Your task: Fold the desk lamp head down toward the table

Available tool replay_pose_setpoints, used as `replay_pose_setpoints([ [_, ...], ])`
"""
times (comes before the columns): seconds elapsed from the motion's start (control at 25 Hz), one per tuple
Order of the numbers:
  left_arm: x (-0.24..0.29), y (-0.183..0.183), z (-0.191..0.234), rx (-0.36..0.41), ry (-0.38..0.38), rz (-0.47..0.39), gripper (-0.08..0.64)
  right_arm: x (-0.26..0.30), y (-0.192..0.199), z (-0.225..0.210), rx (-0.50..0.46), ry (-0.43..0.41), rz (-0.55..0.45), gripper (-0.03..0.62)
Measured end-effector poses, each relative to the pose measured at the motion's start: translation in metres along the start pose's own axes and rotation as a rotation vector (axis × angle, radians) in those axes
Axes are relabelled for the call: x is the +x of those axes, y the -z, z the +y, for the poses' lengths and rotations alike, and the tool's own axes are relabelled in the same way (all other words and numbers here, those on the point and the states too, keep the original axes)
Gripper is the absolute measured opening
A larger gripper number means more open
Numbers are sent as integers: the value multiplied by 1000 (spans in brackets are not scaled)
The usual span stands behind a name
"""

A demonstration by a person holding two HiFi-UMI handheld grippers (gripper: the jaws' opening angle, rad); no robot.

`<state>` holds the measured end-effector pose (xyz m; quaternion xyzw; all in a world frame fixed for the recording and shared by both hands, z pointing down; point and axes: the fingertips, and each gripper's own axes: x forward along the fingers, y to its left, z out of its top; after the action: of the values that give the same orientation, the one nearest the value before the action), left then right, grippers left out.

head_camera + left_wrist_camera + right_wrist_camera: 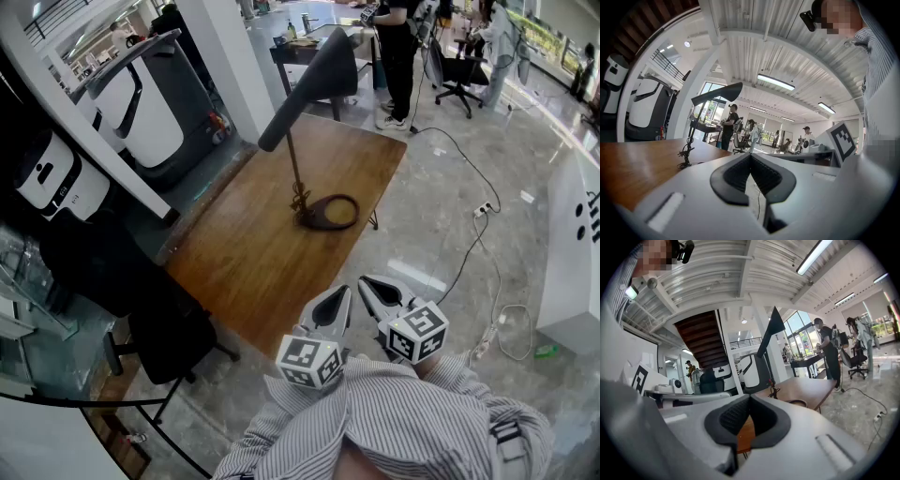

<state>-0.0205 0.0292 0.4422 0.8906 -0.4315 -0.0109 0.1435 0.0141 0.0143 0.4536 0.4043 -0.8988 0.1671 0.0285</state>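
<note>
One desk lamp [323,75] upright on table [248,258] — left gripper [337,300], right gripper [373,291] apart.

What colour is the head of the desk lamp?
The lamp head is plain dark grey, almost black; the head view shows it best.

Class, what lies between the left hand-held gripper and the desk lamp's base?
Only bare wooden tabletop, right up to the lamp base; the head view shows it.
</note>
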Motion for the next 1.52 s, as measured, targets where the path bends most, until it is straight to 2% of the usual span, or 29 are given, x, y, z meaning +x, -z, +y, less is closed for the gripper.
replay_pose_setpoints([
  [0.2,3,-1,-5,-8,14,0,2,-2,-1,-2,33,-9,-1,0],
  [0.92,12,-2,7,-11,-33,2,2,5,-5,-12,22,-27,4,0],
  [1.24,21,2,-1,-30,-24,12,2,-2,-2,-21,29,-25,19,0],
  [1.52,25,0,11,-42,-93,-24,2,-9,-13,-27,22,-85,-62,0],
])
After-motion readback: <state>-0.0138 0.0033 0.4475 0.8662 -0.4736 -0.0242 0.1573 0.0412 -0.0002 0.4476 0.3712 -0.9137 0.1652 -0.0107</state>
